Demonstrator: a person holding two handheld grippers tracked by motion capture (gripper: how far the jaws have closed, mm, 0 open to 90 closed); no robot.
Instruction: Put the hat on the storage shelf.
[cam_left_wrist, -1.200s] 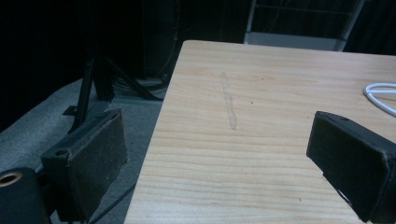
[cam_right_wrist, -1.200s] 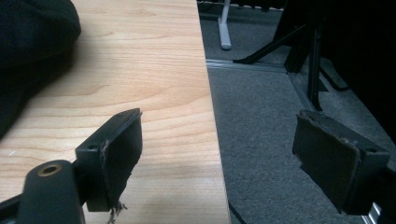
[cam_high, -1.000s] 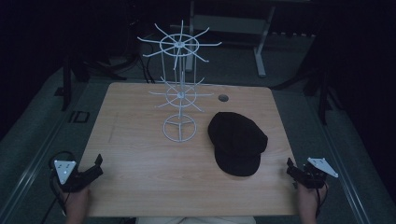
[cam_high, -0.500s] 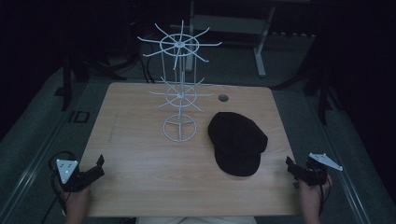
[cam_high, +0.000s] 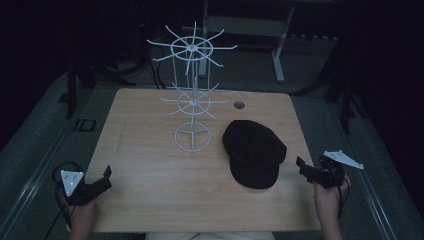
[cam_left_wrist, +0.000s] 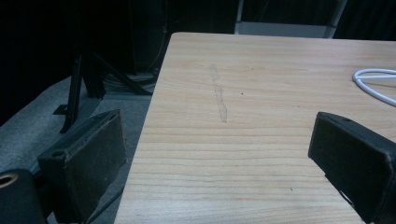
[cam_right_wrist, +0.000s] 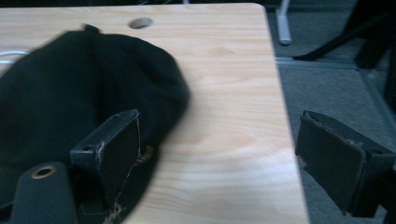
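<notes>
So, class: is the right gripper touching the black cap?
Apart. In the high view, bare table shows between the right gripper and the black cap; the jaws stand open.

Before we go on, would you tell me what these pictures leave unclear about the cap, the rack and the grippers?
- Cap, right gripper view: blurred; its left side is cut off by the frame and a black finger covers its near edge.
- Rack, left gripper view: the right edge cuts off all but part of the base ring.
- Left gripper and right gripper, high view: small and dark, so their fingers are hard to tell apart.
</notes>
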